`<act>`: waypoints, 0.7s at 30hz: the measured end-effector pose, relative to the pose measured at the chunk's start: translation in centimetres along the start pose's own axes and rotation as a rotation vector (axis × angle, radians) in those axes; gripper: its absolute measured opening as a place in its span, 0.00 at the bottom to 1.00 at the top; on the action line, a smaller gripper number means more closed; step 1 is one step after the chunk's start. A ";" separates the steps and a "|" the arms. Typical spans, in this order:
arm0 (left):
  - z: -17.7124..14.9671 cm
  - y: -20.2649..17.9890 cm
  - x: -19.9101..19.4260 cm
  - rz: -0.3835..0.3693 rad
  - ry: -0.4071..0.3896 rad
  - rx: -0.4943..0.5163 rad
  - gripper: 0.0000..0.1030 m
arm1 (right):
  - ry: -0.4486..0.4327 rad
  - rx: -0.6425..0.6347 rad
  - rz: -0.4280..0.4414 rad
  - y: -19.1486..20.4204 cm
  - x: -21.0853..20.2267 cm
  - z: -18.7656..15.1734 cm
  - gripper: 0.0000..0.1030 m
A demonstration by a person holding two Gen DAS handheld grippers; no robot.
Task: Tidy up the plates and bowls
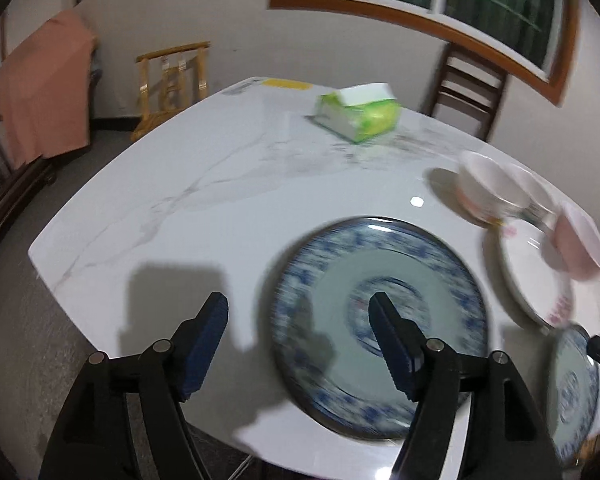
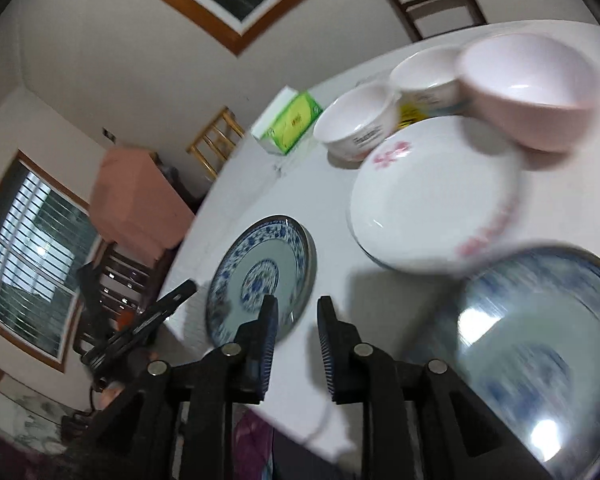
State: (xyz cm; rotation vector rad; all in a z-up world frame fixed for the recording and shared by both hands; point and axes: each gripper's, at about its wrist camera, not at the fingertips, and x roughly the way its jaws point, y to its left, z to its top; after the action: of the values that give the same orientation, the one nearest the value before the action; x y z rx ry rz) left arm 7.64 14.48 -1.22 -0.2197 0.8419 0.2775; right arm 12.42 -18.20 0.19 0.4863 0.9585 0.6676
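While nothing is yet held: the step is the approach.
Left gripper [image 1: 298, 316]: wide open above the left blue plate [image 1: 380, 320] on the desk [image 1: 180, 200].
Right gripper [image 2: 298, 320]: narrow, empty, between both blue plates.
Next: likely grip a plate rim to stack.

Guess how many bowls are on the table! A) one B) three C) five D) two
B: the right wrist view shows three bowls behind the white plate: a white bowl, a second white bowl and a pink bowl.
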 end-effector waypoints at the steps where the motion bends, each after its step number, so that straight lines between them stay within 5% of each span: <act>1: -0.2 -0.9 -0.5 -0.016 -0.002 0.024 0.70 | -0.030 -0.006 -0.030 -0.6 -2.8 -0.8 0.24; 6: -1.9 -7.3 -2.8 -0.185 0.057 0.174 0.77 | -0.124 -0.038 -0.285 -3.8 -12.3 -4.4 0.35; 9: -3.0 -11.0 -2.7 -0.275 0.109 0.237 0.78 | -0.157 0.030 -0.338 -6.6 -14.6 -5.6 0.35; 16: -5.1 -17.1 -0.4 -0.380 0.234 0.331 0.78 | -0.183 0.220 -0.192 -12.7 -13.1 -6.4 0.35; 21: -5.5 -18.3 2.0 -0.415 0.350 0.306 0.78 | -0.179 0.323 -0.073 -15.4 -11.5 -7.5 0.35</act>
State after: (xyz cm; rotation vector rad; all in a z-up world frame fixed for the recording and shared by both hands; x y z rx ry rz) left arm 10.98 -4.10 -4.82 -0.1524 1.1469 -0.2874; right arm 5.90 -36.50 -6.76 0.7795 0.9131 0.3956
